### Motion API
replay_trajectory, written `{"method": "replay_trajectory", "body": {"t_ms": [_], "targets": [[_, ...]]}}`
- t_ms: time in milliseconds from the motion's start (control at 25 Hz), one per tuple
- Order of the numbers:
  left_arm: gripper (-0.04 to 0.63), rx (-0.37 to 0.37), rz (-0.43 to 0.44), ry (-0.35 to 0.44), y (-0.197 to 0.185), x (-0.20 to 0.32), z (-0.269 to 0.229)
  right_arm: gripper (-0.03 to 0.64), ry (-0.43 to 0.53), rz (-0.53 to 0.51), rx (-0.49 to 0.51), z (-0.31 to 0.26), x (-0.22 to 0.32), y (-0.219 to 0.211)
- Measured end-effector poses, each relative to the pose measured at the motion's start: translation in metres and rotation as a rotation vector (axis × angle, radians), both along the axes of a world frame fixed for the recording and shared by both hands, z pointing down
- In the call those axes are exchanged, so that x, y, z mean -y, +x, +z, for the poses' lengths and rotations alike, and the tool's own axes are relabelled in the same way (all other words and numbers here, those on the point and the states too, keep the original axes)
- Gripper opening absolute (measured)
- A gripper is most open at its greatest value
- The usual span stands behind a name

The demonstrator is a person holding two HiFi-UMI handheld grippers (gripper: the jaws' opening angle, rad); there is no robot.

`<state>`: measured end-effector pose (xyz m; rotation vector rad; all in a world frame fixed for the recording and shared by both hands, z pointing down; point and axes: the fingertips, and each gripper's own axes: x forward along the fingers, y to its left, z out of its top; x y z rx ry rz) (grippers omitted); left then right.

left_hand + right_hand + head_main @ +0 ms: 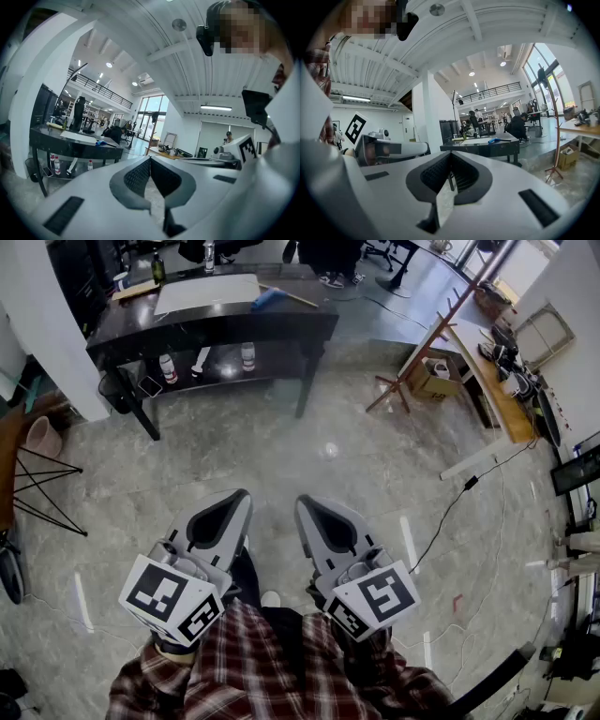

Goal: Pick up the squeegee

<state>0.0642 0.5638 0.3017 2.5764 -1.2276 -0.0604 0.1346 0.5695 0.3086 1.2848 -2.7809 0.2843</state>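
The squeegee [273, 299], blue-headed with a wooden handle, lies on the far dark table [309, 322] beside a white sheet [206, 292]. It shows small in the left gripper view as a blue squeegee [101, 143] and in the right gripper view as a blue squeegee [497, 139] on the table top. My left gripper [236, 499] and right gripper [309, 505] hang side by side over the stone floor, well short of the table. Both are shut with nothing between the jaws. In their own views the left gripper [150, 160] and right gripper [451, 155] point roughly level toward the table.
Bottles [247, 355] stand on the table's lower shelf. A wooden easel [419, 362] and a cardboard box [434, 380] sit to the right of the table. A cable [452, 512] runs across the floor at right. A black wire stand [39, 489] is at left.
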Motion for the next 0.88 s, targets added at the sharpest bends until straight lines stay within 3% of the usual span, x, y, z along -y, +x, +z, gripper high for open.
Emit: {"method": "replay_trajectory", "body": {"t_ms": [480,720,880], "targets": [[0.012,0.014,0.034,0.046,-0.058,0.181,-0.012,0.012,0.043,-0.01,-0.016,-0.012,0.187,-0.069],[0.012,0.018,0.037,0.001,-0.076,0.249,0.001,0.012,-0.009,0.022,-0.001,0.003,0.251,-0.079],[0.012,0.016,0.035,-0.051,-0.067,0.297,0.015,0.012,-0.056,0.035,-0.002,0.016,0.3,-0.065]]}}
